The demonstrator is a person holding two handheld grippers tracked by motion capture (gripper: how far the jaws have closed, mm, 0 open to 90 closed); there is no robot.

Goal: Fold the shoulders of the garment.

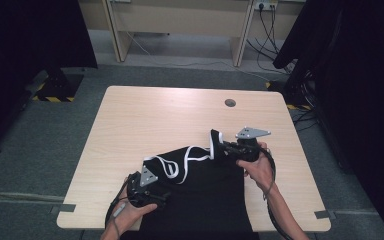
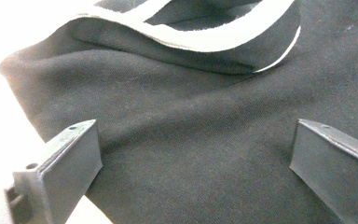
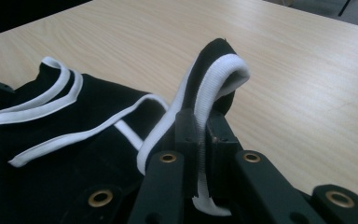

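A black garment [image 1: 200, 195] with white trim [image 1: 170, 167] lies on the near half of the wooden table [image 1: 150, 115] and hangs over its front edge. My right gripper [image 1: 219, 148] is shut on a white-edged strap of the garment [image 3: 214, 79] and holds it lifted a little above the table; the strap loops up over the closed jaws. My left gripper [image 1: 162, 196] rests over the garment's left part, near the front edge. Its jaws stand wide apart over the black cloth [image 2: 191, 135], and nothing is pinched between them.
A small round grommet [image 1: 230, 103] sits in the table's far side. Black curtains [image 1: 360, 100] hang at both sides. A desk and cables [image 1: 267, 40] stand on the floor beyond the table. The bare wood lies to the far and left.
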